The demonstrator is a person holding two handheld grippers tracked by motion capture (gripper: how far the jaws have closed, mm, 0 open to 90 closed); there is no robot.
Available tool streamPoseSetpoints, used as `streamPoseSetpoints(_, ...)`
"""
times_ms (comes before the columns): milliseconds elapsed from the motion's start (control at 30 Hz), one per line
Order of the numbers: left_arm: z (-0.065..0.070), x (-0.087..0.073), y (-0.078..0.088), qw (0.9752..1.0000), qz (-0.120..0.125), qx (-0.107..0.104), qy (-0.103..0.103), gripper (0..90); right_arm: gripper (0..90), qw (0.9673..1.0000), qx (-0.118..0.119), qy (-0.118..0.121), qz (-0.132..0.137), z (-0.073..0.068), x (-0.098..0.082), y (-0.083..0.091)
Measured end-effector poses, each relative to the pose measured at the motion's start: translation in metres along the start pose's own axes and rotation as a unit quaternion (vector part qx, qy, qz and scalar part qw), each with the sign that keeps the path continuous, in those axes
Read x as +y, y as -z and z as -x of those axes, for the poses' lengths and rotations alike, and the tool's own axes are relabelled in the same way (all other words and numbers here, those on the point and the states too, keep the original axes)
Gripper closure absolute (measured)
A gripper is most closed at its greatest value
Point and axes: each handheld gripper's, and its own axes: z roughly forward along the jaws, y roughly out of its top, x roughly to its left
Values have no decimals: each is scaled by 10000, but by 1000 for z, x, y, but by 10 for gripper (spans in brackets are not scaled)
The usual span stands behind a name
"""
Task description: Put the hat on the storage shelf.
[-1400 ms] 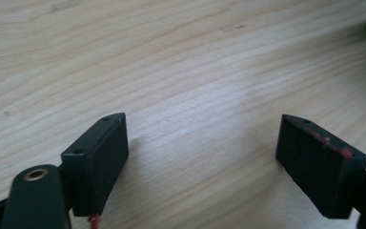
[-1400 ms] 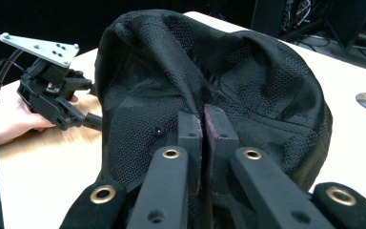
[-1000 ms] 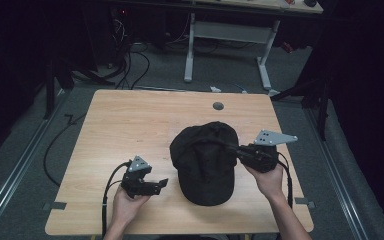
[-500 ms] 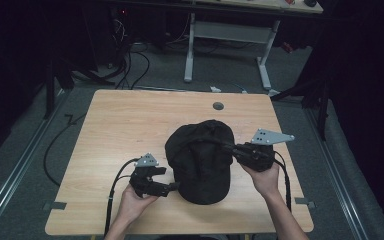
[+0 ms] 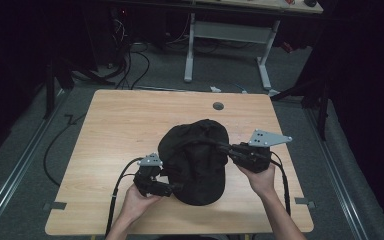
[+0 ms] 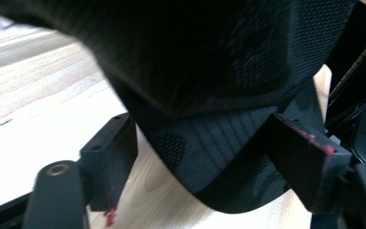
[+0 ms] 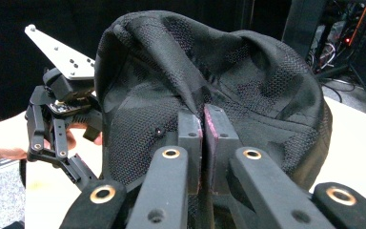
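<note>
Two grippers work our soft, light black cap (image 5: 196,160) at frame centre: right gripper (image 5: 223,148) pinches crown mesh; left gripper (image 5: 176,188) jaws, just closing, straddle the stiffer brim unpressed.

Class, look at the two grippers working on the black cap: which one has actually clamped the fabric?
The right gripper: its jaws are pressed together on a pinch of the black cap. The left gripper stands open, the cap's brim merely lying between its jaws.
</note>
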Motion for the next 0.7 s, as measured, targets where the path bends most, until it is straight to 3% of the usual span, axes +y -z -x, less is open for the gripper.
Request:
streamPoseSetpoints(100, 2, 0, 1, 9999, 10, -100, 23, 303, 869, 10000, 37, 17, 9, -1, 0, -2)
streamPoseSetpoints(233, 4, -1, 3, 9999, -52, -96, -98, 383, 869, 10000, 27, 48, 10, -1, -2, -4)
streamPoseSetpoints(300, 5, 0, 5, 9998, -20, -133, -131, 454, 868, 10000, -14, 12, 31, 1, -5, -2)
streamPoseSetpoints(467, 8, 0, 8, 9996, -11, -147, -234, 501, 868, 9999, -117, 30, -24, 4, -7, -2)
streamPoseSetpoints(700, 10, 2, 13, 9995, 3, -289, -157, 631, 863, 9995, -317, 16, -54, 7, -6, -7)
